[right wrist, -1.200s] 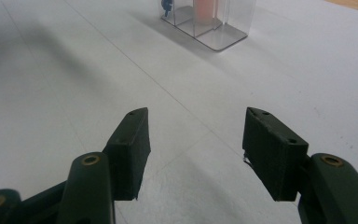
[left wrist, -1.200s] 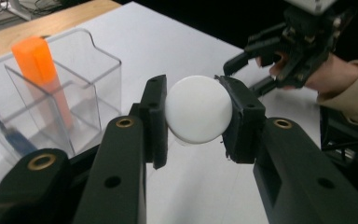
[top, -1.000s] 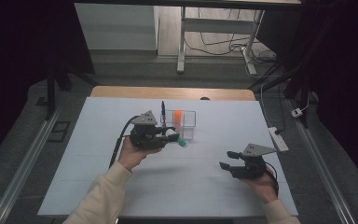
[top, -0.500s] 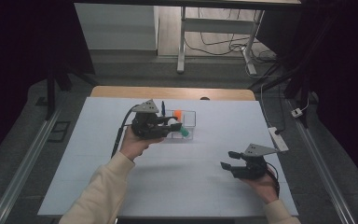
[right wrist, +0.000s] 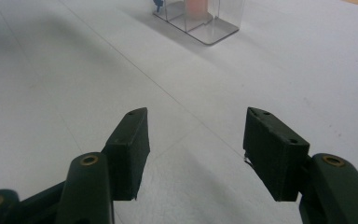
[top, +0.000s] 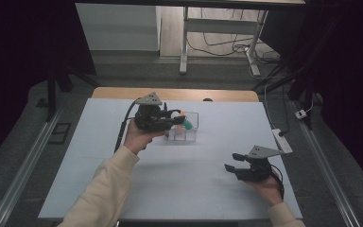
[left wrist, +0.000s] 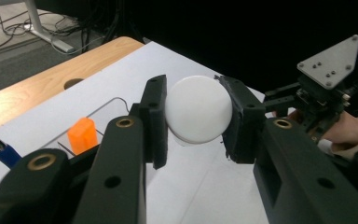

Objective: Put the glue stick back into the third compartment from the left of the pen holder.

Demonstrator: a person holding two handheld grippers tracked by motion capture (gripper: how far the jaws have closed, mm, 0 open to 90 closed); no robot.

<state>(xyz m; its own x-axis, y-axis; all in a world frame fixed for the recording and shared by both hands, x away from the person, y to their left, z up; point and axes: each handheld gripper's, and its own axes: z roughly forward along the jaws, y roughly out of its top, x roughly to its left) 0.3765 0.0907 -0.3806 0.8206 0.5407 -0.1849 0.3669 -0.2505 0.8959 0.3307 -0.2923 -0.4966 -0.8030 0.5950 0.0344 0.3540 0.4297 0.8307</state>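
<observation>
My left gripper [top: 174, 119] is shut on a white round-ended object [left wrist: 198, 109] with a green part [top: 187, 124], and holds it in the air by the near left side of a clear compartment box [top: 192, 134]. An orange item [left wrist: 83, 134] and a blue pen [left wrist: 0, 149] stand in the box. In the left gripper view the white end sits pinched between both pads. My right gripper [top: 232, 163] rests low over the table at the front right, open, with nothing between its fingers [right wrist: 196, 140]. From there the clear box [right wrist: 200, 23] lies farther off.
The white table top [top: 123, 179] has a wooden strip [top: 123, 92] along its far edge. A white power strip [top: 282, 141] lies at the right edge. A desk frame and cables stand on the floor beyond.
My left gripper has risen and moved toward the clear box, carrying the white and green object. The right gripper has stayed where it was.
</observation>
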